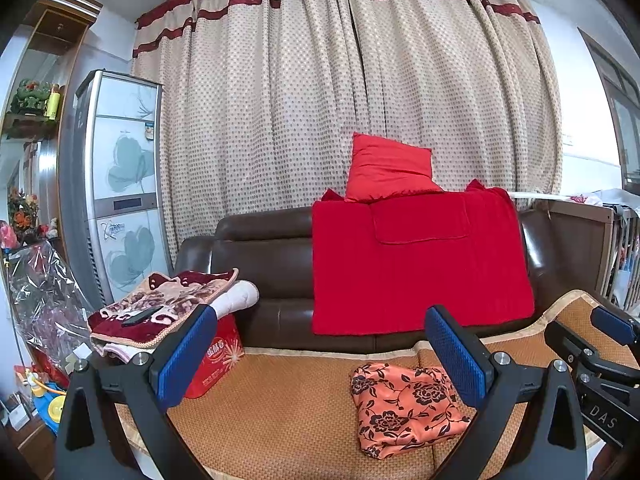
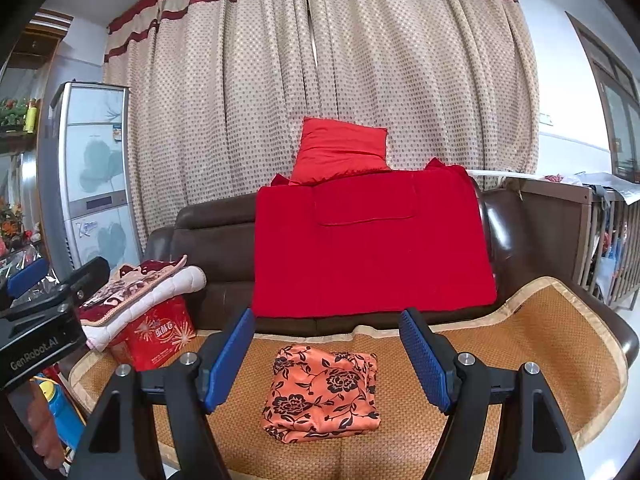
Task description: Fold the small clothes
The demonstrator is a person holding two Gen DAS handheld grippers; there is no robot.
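Note:
An orange garment with black flowers [image 2: 322, 392] lies folded into a small square on the woven mat of the sofa seat. It also shows in the left wrist view [image 1: 404, 406], low and to the right. My right gripper [image 2: 328, 360] is open and empty, held above and just in front of the garment, which lies between its blue pads. My left gripper [image 1: 320, 354] is open and empty, to the left of the garment. The right gripper's body [image 1: 596, 356] shows at the right edge of the left wrist view.
A brown leather sofa [image 2: 216, 248] has a red blanket [image 2: 372, 248] over its back and a red pillow [image 2: 340, 148] on top. A woven mat [image 2: 540, 344] covers the seat. Folded blankets on a red box [image 2: 156, 332] stand at the left. Curtains hang behind.

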